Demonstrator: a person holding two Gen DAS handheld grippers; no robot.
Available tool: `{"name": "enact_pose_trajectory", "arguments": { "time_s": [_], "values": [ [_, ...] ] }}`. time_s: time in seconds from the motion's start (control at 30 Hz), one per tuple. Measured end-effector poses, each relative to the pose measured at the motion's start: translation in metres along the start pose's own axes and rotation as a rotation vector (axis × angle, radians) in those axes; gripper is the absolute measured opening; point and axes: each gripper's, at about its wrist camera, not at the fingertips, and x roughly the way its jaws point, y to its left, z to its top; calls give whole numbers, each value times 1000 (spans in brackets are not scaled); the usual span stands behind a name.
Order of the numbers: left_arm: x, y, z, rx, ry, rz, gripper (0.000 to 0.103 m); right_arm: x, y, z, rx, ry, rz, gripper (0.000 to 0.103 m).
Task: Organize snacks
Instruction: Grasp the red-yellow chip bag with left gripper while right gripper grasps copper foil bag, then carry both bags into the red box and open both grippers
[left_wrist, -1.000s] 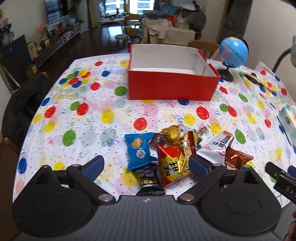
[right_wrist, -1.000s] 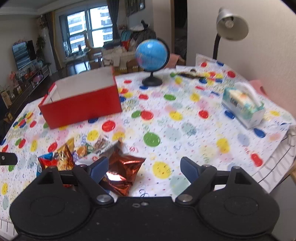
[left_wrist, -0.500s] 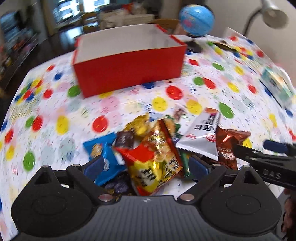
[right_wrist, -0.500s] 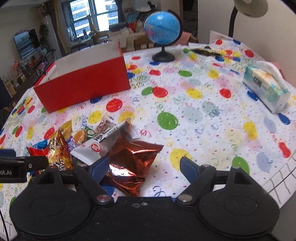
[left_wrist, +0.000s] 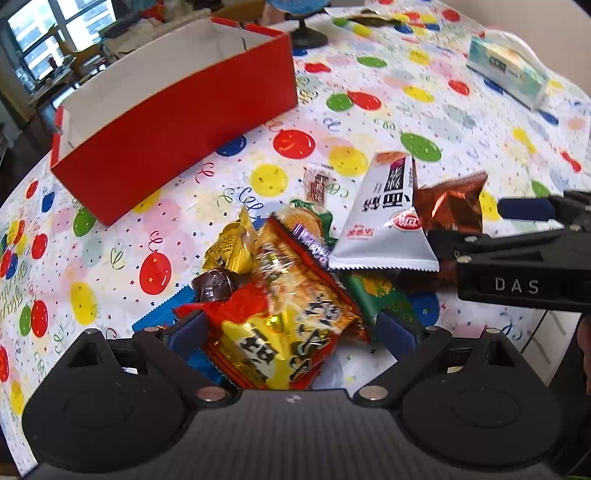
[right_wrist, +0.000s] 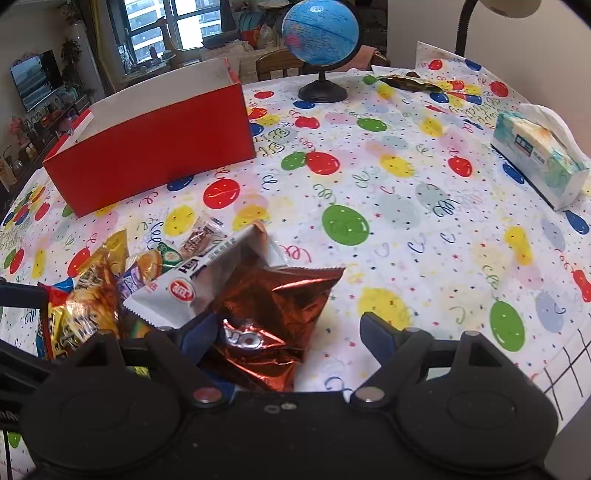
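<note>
1. The red box (left_wrist: 177, 122) is open-topped, white inside and appears empty; it stands on the worktop well behind the snack pile.
2. The red-and-yellow packet (left_wrist: 280, 332) lies crumpled at the front of the pile.
3. The silver-white packet (left_wrist: 388, 221) leans tilted across the pile, overlapping the copper foil bag (right_wrist: 273, 314), which lies crinkled beside it.
4. A gold-wrapped sweet (left_wrist: 231, 247) and a brown-wrapped sweet (left_wrist: 214, 286) sit touching at the pile's left edge.
5. A blue packet (left_wrist: 162, 319) lies flat, mostly covered.
6. A small brown-and-white sachet (left_wrist: 317, 182) lies just behind the pile.
</note>
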Motion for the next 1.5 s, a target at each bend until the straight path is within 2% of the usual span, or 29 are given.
{"name": "enact_pose_trajectory", "arguments": {
  "time_s": [0.2,0.3,0.5,0.57,0.67,0.73,0.83,1.07,1.1,1.17,1.27,1.43,1.47,1.5],
  "values": [
    [9,4,1,13,14,-8,98,9,4,2,3,4,-6,85],
    [9,8,1,-6,6,-23,97,10,3,3,16,0,-3,83],
    [3,25,1,-99,1,-80,84,9,1,5,49,-6,22,68],
    [0,28,1,-125,-2,-81,79,8,2,4,60,-7,36,55],
    [-4,32,0,-168,-13,-94,72,4,2,4,72,-18,27,45],
    [-5,36,-1,-195,-20,-93,66,2,0,5,88,-25,18,43],
    [-7,41,-3,-233,-28,-97,63,-4,-1,6,91,-49,4,39],
    [-28,50,0,-292,-67,-99,58,-31,1,14,85,-122,-1,38],
    [-33,52,1,-298,-79,-100,52,-36,2,16,81,-137,2,38],
    [-42,56,3,-306,-96,-99,33,-47,6,21,63,-170,3,38],
    [-48,61,5,-301,-122,-97,33,-58,12,28,40,-205,3,38],
    [-47,66,-2,-284,-92,-148,33,-60,21,30,24,-205,12,38],
    [-46,64,-3,-269,-84,-148,37,-61,24,29,19,-205,15,38],
    [-46,62,-5,-257,-80,-148,46,-61,27,28,13,-205,19,38]
  ]
}}
